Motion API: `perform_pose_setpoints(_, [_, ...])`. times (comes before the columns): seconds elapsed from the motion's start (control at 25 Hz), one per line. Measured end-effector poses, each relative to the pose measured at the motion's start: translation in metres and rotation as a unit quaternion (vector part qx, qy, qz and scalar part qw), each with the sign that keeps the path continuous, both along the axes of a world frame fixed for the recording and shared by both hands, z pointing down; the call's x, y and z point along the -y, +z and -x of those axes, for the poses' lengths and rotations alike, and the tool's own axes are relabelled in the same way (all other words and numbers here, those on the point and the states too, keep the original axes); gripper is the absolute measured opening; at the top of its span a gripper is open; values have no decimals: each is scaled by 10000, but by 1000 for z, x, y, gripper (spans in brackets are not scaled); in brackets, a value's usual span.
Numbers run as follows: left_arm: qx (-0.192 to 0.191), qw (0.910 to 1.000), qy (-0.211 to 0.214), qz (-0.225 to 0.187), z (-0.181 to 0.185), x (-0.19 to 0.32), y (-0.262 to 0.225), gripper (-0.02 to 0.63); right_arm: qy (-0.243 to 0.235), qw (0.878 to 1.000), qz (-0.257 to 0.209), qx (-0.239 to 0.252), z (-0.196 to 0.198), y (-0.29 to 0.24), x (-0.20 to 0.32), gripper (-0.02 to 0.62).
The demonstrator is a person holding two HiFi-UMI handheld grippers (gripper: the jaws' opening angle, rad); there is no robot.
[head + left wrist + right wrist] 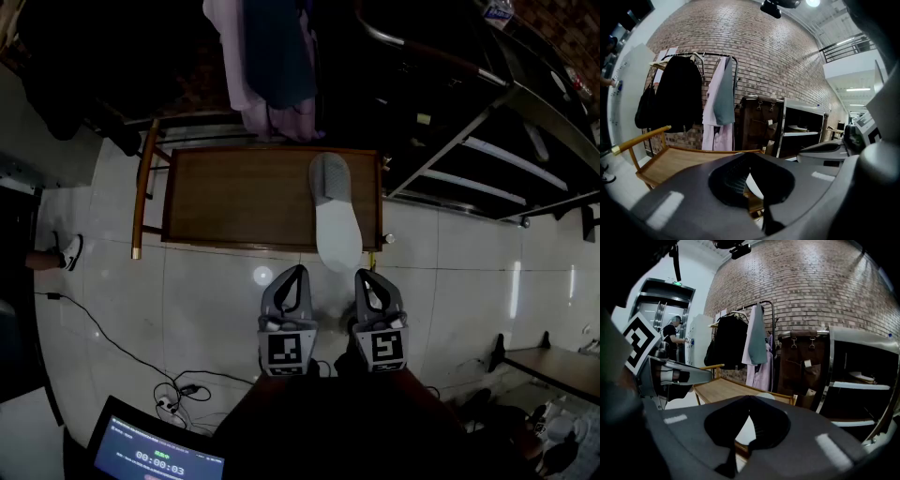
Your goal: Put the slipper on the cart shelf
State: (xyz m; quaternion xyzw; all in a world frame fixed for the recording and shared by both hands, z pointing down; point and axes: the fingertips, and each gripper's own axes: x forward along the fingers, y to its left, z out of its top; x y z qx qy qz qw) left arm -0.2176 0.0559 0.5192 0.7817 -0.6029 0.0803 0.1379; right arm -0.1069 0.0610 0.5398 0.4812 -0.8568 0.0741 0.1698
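A white slipper with a grey toe [333, 211] lies on the right side of the low wooden cart shelf [234, 197], its heel end hanging over the front edge. Both grippers hover over the floor just in front of that edge, apart from the slipper. My left gripper [298, 269] is shut and empty, a little left of the heel. My right gripper [364, 275] is shut and empty, just right of it. In the left gripper view a bit of the white slipper [754, 185] shows through the loop behind the shut tips [749, 154]. The right gripper view shows the slipper [746, 430] likewise below its tips [750, 398].
A clothes rack with hanging garments [267, 56] stands behind the cart. A black metal shelf unit [487, 141] is at the right. The cart's wooden handle rail [143, 187] is at its left end. Cables [178, 389] and a screen [155, 455] lie on the tiled floor near left.
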Motion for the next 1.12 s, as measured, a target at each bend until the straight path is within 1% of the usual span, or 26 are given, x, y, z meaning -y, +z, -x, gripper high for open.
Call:
perform_pose_setpoints(0.12, [21,9998,-49,171,2,-5,17,15,-11,9998,144,122,0,8,2,2])
perform_pose_setpoints(0.28, [33,9999,-20,154,0,-3,16,15,99,9984,437,349,-2,21,6,4])
perform_pose_setpoints(0.32, [40,9999,8,156,-1,-3,17,15,106,9976,538,417,-2,25,6,37])
perform_pose_setpoints(0.36, [34,9998,38,168,-2,-4,18,15,112,9967,646,488,-3,30,6,51])
perform_pose_setpoints(0.44, [1,9997,85,209,-5,-8,23,15,169,9933,903,694,-5,39,6,60])
perform_pose_setpoints(0.52, [-47,9997,100,220,-6,-9,24,15,332,9853,1282,1078,-9,49,7,61])
perform_pose_setpoints(0.56, [-62,9997,99,224,-6,-10,24,15,451,9780,1523,1351,-12,55,7,71])
perform_pose_setpoints(0.6, [-80,9997,102,226,-6,-11,24,15,570,9680,1785,1670,-15,62,8,71])
perform_pose_setpoints(0.64, [-114,9996,112,218,-7,-12,23,15,670,9556,2047,2013,-16,67,9,85])
perform_pose_setpoints(0.72, [-230,9995,144,179,-7,-13,20,15,801,9265,2526,2671,-14,77,10,153])
perform_pose_setpoints(0.76, [-286,9993,163,153,-8,-13,19,15,853,9126,2721,2931,-13,82,10,171])
perform_pose_setpoints(0.8, [-330,9992,175,121,-8,-13,17,15,900,9019,2857,3111,-13,85,11,191])
perform_pose_setpoints(0.88, [-371,9991,181,72,-9,-13,15,15,996,8880,3022,3319,-13,91,13,201])
perform_pose_setpoints(0.92, [-366,9991,188,62,-9,-13,15,15,1049,8796,3120,3434,-12,95,13,203])
perform_pose_setpoints(1.04, [-300,9993,223,67,-9,-12,15,15,1273,8488,3448,3800,-10,112,15,233])
perform_pose_setpoints(1.12, [-258,9994,232,56,-9,-11,14,15,1482,8317,3609,3951,-10,125,18,247])
